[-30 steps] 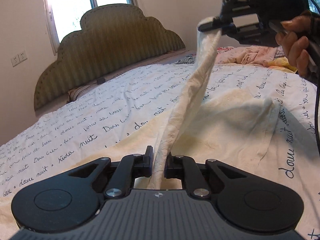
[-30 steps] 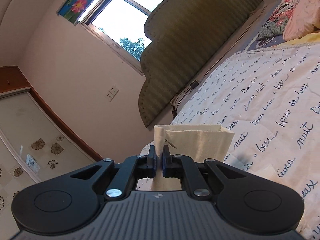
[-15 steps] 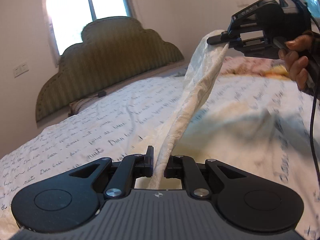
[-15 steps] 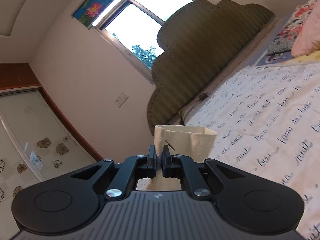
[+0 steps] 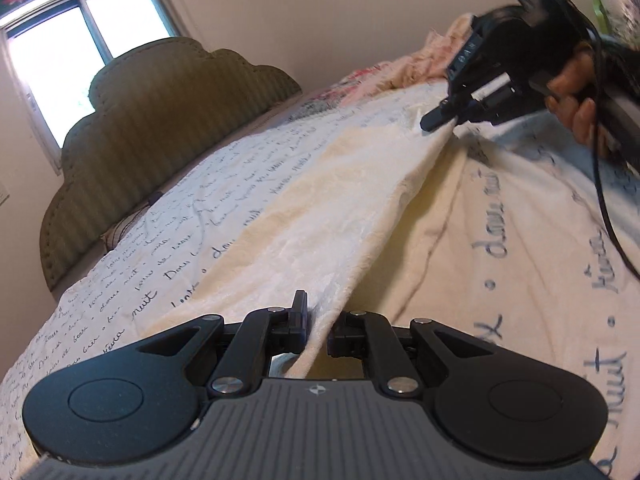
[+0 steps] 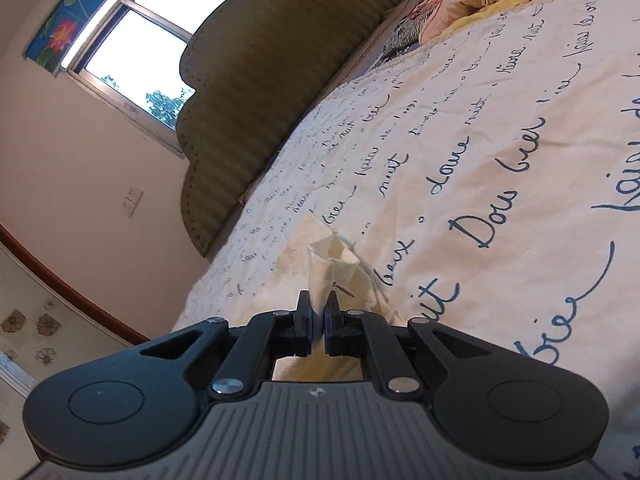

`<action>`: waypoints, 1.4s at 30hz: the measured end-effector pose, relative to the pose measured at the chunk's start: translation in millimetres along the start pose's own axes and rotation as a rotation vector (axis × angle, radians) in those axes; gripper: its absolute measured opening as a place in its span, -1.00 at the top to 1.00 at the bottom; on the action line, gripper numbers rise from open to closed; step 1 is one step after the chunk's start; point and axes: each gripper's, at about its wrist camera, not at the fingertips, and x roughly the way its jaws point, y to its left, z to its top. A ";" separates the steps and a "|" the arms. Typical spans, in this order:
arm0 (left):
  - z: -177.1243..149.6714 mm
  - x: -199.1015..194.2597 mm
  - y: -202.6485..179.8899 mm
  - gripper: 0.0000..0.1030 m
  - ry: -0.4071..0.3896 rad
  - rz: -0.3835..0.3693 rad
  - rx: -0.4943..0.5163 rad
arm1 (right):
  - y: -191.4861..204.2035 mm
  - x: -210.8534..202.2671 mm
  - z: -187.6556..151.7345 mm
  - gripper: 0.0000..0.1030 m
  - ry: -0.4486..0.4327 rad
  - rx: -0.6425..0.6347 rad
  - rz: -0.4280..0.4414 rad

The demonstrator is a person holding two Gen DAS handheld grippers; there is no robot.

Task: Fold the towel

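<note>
Both grippers have dropped a lot since a second ago, so the cream towel (image 5: 340,216) went from hanging high to stretched low over the script-print bedspread (image 5: 532,240). Left gripper (image 5: 318,322) is clamped on the near corner, right gripper (image 6: 318,314) pinches the far corner. Looks like mid-fold, carrying the edge across. Next I'd lay the held edge flat on the rest, corners lined up, then release.

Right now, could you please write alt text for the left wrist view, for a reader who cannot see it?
The left claw pinches one end of a cream towel, whose edge stretches across the bed to the right claw, held by a hand. A script-printed bedspread lies below, with an olive headboard and a window behind.
</note>
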 end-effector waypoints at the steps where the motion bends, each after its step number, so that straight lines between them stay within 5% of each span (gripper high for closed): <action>1: -2.9 2.8 -2.9 0.78 0.015 -0.003 0.016 | 1.5 2.3 -0.7 0.85 0.020 -0.021 -0.031; 6: -1.4 0.7 3.6 0.46 0.034 -0.014 0.006 | 5.5 -9.1 0.2 0.81 0.005 -0.006 -0.065; 11: 4.4 -17.2 22.6 -0.19 0.009 -0.087 -0.099 | 37.8 -37.6 6.4 0.68 -0.255 -0.176 -0.229; 14: 8.2 -26.6 40.6 -0.44 -0.023 -0.093 -0.195 | 71.9 -15.8 13.0 0.66 -0.170 -0.333 -0.159; 20: 5.4 -24.8 91.5 -0.48 -0.004 -0.016 -0.419 | 123.1 77.9 -8.5 0.64 0.128 -0.598 -0.074; 24: -13.2 -6.0 115.5 -0.49 0.125 0.098 -0.452 | 113.0 121.5 -8.8 0.64 0.191 -0.646 -0.244; 26: -24.9 2.7 124.8 -0.45 0.196 0.088 -0.499 | 103.2 115.0 -4.5 0.65 0.163 -0.606 -0.246; 29: -36.2 -1.0 131.3 -0.46 0.186 0.045 -0.590 | 100.3 76.7 -3.3 0.59 0.084 -0.549 -0.196; 34: -26.9 -1.9 111.7 -0.48 0.133 0.008 -0.531 | 100.2 34.0 -28.3 0.57 0.212 -0.500 0.029; 38: -28.2 2.0 83.6 -0.49 0.133 0.004 -0.418 | 91.8 25.4 -54.2 0.33 0.259 -0.615 -0.099; 42: -36.1 -1.9 75.2 -0.53 0.096 0.020 -0.374 | 84.6 -19.5 -43.4 0.30 0.073 -0.481 -0.135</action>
